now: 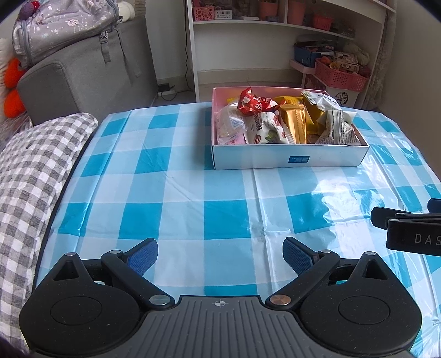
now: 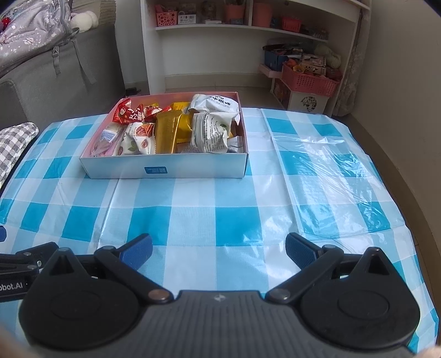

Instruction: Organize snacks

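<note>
Both wrist cameras sit low over the near tabletop (image 1: 193, 192), facing 12 o'clock toward the shelves (image 1: 261, 24). Both show the snack box (image 1: 289, 158): at 1 o'clock from the left view, 11 o'clock from the right.

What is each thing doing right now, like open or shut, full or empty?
Left gripper: open, holding nothing.
Right gripper: open, holding nothing.
Box: lid off, full of snacks.
Gold packet: sealed, lying in the box.
Tablecloth: spread out, wrinkled.
</note>
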`<action>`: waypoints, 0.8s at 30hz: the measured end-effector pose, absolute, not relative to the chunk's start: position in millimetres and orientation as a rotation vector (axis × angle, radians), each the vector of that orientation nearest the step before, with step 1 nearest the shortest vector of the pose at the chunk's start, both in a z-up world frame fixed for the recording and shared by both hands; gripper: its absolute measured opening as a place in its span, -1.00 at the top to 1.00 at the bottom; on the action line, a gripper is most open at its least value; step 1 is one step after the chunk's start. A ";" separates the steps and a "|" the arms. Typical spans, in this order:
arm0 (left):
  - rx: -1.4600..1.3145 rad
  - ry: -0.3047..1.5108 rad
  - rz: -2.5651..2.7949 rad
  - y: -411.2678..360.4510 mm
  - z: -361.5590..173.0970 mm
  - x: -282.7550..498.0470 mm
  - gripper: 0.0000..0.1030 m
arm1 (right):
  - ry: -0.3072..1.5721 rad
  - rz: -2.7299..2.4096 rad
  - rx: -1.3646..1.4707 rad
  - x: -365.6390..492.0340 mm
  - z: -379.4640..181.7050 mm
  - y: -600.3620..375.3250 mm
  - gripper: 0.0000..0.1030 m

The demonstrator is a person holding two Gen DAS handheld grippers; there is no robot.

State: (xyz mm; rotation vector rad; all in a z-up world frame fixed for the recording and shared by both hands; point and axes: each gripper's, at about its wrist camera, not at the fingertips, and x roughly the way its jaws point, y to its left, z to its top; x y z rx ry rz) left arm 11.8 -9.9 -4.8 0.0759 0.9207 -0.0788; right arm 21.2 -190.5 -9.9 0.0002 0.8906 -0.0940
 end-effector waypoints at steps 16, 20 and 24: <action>0.074 0.904 -0.096 -12.1 -3.3 11.4 -0.91 | 0.883 -0.097 0.007 22.4 -9.1 -190.3 -1.00; 0.073 0.903 -0.096 -12.2 -3.2 11.4 -0.91 | 0.884 -0.098 0.006 22.1 -9.3 -190.5 -1.00; 0.073 0.902 -0.096 -12.5 -3.0 11.5 -0.91 | 0.884 -0.097 0.006 22.1 -9.3 -190.5 -1.00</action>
